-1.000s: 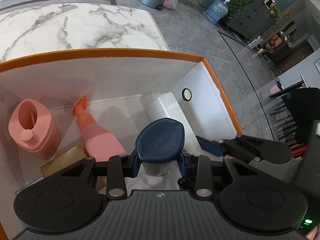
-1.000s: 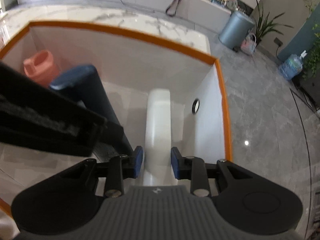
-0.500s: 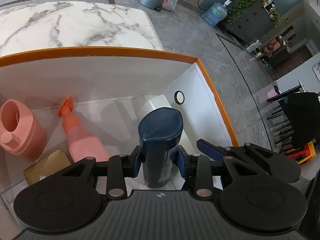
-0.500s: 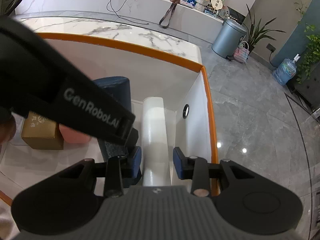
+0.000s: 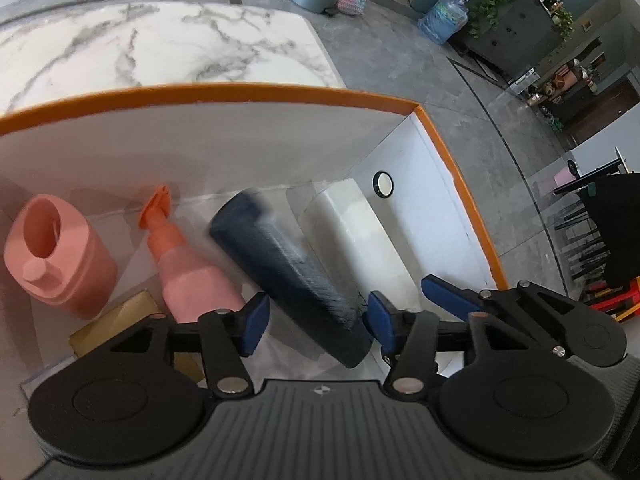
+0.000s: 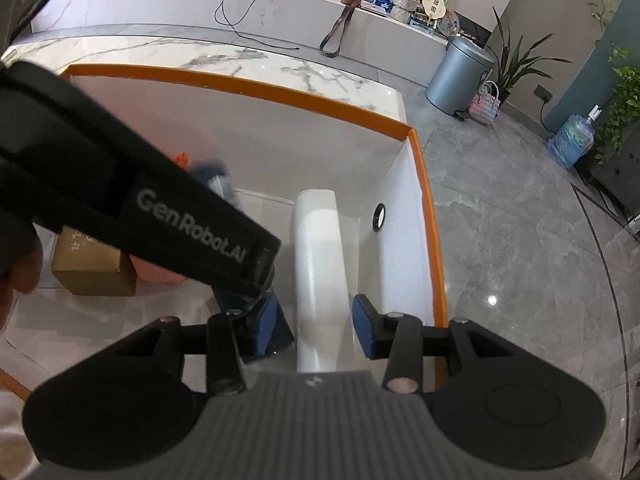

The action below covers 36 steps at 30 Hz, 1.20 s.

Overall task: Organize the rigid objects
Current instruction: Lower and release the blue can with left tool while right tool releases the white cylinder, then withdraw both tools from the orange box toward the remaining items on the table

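Left gripper (image 5: 316,320) jaws opening, dark blue bottle (image 5: 288,276) blurred, tilted between them, unpinched, inside orange-rimmed box (image 5: 256,92), right gripper (image 6: 316,330) jaws opening astride white bottle (image 6: 320,264), right view alone shows box's right wall hard beside it.

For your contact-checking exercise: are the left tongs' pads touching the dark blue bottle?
Apart. In the left wrist view, the opening left tongs show box floor between the left pad and the blurred, tilted dark blue bottle; the right pad stands just clear.

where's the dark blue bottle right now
In the left wrist view the dark blue bottle lies tilted and blurred inside the orange-rimmed box, between the pink spray bottle and the white bottle.
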### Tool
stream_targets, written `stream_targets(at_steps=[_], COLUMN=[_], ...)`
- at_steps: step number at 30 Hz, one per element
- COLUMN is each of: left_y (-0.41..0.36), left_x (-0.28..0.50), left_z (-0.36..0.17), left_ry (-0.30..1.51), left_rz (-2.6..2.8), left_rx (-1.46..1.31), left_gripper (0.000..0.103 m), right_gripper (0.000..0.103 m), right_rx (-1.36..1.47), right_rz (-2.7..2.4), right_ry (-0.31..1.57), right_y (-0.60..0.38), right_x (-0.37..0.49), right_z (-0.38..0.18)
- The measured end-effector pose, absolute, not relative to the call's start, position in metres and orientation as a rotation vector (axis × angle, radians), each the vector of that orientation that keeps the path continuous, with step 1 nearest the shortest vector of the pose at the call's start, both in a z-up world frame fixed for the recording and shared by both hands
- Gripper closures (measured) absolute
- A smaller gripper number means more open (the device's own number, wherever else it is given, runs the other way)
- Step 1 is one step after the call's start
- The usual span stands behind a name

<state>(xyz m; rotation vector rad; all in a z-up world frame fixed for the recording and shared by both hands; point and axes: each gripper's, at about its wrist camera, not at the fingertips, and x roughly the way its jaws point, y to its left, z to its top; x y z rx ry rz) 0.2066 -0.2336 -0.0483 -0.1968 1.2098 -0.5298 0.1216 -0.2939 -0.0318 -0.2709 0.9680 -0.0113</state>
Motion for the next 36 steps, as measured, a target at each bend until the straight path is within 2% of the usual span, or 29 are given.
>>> stream_targets(at_steps=[5,18,28,36], left_y=[-0.235,-0.202,-0.152,-0.088], left_x=[0.2,0.176,0.146,0.134], left_z=[-0.036,0.011,0.038,0.045], left_ry=[1.149,1.01,0.912,0.9], left_rz=[-0.555,-0.53,-0.426,-0.359], left_rx=[-0.141,-0.078,-0.027,-0.068], left_gripper=[0.03,0.03,0.03,0.03], right_gripper=[0.054,0.053,0.055,0.055], right_rx=[-0.266,-0.181,-0.103,-0.034], right_rz=[-0.02,0.011,0.083,0.174], right_ry=[0.96,0.933,0.892,0.809], right_y=[-0.292,-0.28,-0.235,-0.183], right_x=[0.121,0.106,0.087,0.078], right_z=[-0.029,-0.011,0.002,0.02])
